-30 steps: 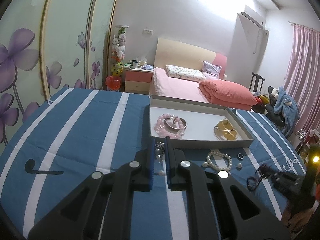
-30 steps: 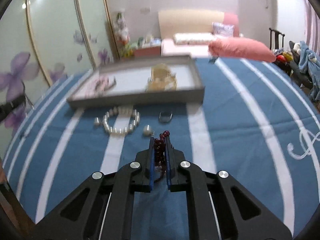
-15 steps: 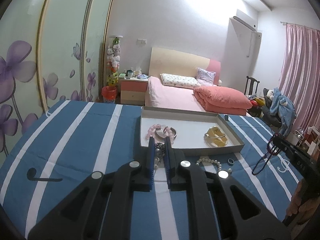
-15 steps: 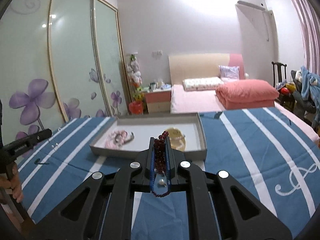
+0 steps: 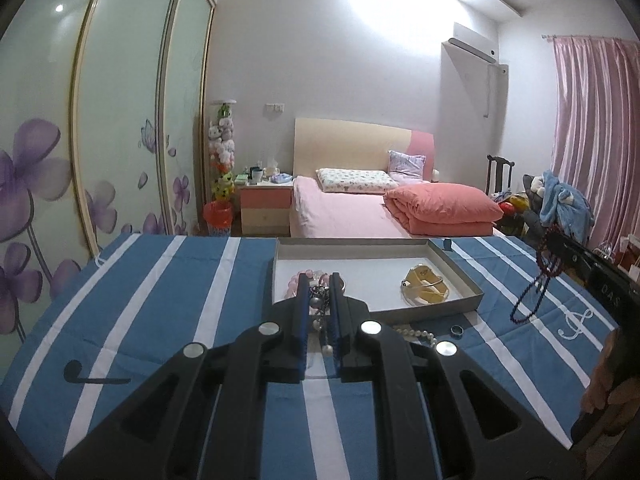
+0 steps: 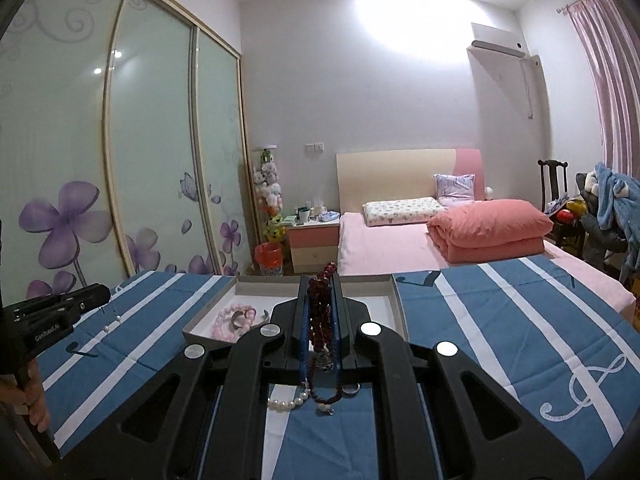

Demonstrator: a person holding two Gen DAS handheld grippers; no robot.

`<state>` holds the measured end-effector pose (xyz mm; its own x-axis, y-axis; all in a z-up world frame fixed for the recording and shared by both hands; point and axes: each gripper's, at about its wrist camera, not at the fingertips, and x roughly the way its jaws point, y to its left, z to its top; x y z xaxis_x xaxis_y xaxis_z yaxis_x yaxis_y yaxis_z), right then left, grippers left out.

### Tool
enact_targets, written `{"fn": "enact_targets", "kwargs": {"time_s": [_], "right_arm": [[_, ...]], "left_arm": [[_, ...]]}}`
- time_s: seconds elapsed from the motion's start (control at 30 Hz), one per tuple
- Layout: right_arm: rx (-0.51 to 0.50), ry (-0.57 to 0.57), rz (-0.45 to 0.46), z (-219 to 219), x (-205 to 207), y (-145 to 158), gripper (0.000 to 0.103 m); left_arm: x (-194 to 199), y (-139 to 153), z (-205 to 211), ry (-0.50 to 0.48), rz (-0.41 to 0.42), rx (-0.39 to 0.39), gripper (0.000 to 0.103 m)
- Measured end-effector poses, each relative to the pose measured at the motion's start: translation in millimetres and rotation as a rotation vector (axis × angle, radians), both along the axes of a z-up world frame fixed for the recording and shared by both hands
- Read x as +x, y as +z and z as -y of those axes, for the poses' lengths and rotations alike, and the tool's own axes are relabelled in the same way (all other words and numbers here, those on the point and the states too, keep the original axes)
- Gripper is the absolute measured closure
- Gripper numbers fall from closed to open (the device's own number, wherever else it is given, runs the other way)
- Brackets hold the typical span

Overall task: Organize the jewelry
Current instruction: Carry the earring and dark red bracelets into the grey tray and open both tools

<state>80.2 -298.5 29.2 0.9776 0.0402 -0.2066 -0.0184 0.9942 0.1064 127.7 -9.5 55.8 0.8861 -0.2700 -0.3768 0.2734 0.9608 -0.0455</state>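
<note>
My left gripper is shut on a thin pearl chain, held above the striped cloth just before the grey tray. My right gripper is shut on a dark red bead necklace that hangs down between the fingers; it also shows in the left wrist view, lifted at the right. The tray holds a pink bead bracelet and a gold piece. A white pearl bracelet and a ring lie on the cloth before the tray.
The table wears a blue cloth with white stripes. Beyond it stand a pink bed, a nightstand and a sliding wardrobe. A chair with clothes is at the right.
Both grippers have risen from the cloth with their pieces. The red necklace now hangs clear of the table, and the views have tilted up toward the room.
</note>
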Motion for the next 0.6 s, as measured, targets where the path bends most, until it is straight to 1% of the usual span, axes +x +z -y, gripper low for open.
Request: {"fn": "enact_targets", "kwargs": {"time_s": [0.2, 0.27, 0.43, 0.6], "right_arm": [[-0.023, -0.013, 0.055, -4.3, -0.2, 4.7, 0.093], [-0.027, -0.015, 0.068, -5.0, 0.7, 6.0, 0.093], [-0.029, -0.007, 0.084, -6.8, 5.3, 7.4, 0.093], [-0.015, 0.005, 0.089, -4.1, 16.2, 6.8, 0.093]], "left_arm": [[-6.5, 5.7, 11.1, 0.036, 0.088, 0.06, 0.093], [-6.8, 6.6, 15.1, 0.042, 0.104, 0.073, 0.093], [-0.3, 5.3, 22.5, 0.044, 0.1, 0.082, 0.092], [15.6, 0.7, 28.2, 0.048, 0.079, 0.076, 0.093]]}}
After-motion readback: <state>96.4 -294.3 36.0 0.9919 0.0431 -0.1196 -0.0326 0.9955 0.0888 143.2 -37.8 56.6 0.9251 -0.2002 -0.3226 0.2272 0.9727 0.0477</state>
